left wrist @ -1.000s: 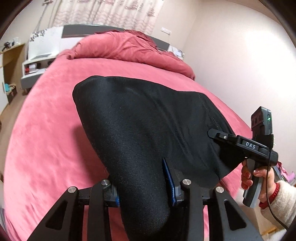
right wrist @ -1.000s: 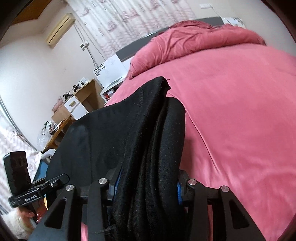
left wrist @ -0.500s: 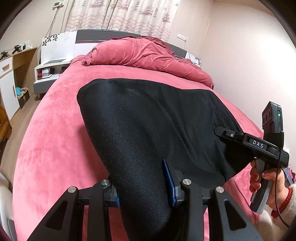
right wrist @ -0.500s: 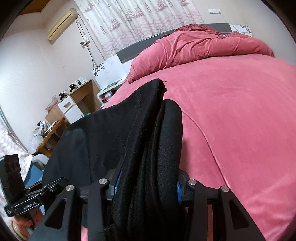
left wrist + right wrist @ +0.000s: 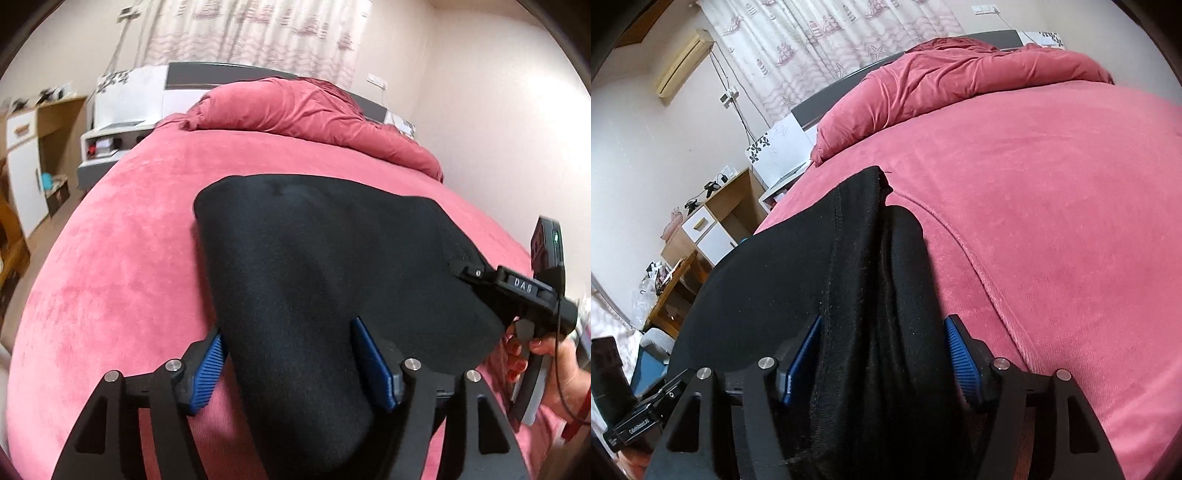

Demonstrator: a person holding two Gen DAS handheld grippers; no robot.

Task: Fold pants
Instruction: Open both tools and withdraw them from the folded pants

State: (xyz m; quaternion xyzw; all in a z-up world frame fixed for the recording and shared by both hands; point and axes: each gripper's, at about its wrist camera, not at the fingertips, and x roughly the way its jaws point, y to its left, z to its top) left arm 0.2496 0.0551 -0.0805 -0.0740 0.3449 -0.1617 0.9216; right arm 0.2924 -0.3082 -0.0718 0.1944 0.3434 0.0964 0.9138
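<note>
Black pants (image 5: 325, 258) lie spread over the red bed, folded over themselves. My left gripper (image 5: 291, 362) has its blue pads (image 5: 208, 363) apart with the near edge of the pants between them; the left pad stands clear of the cloth. My right gripper (image 5: 882, 354) holds the bunched thick edge of the pants (image 5: 871, 288) between its blue pads (image 5: 960, 354), which also stand wider than before. The right gripper's body (image 5: 517, 291) shows at the pants' right edge in the left wrist view.
The red bedspread (image 5: 1052, 221) covers the bed, with a crumpled red duvet (image 5: 295, 110) at the headboard. A white nightstand (image 5: 110, 136) and wooden cabinets (image 5: 713, 221) stand to the left of the bed. A wall (image 5: 498, 129) runs along the right side.
Both grippers' pads have moved apart from a tight pinch on the cloth. The pants have settled lower and flatter onto the bed.
</note>
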